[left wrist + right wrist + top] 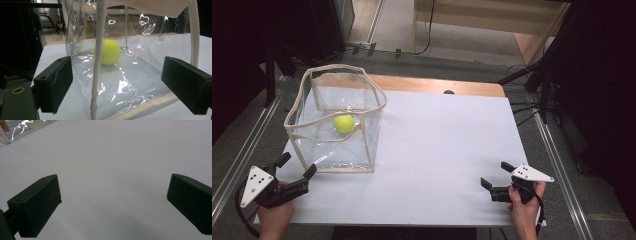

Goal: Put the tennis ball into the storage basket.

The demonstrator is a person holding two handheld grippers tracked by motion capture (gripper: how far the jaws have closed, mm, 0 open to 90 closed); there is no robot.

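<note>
Yellow-green fuzzy tennis ball [344, 123] sits inside the clear plastic cream-trimmed bin [362, 155]; my left claw [297, 168], spread and empty, should probably reach over the rim, not through the wall.

Clear bag [343, 145]: glossy transparent plastic film, wrinkled, strong glare; edges bound in cream woven cloth tape. Ball [344, 123]: yellow-green, fuzzy felt nap. Surface [447, 150]: matt white sheet, smooth; bare wood along the far edge. Both hand-held gripper jaws: matt black plastic, faint sheen.
</note>
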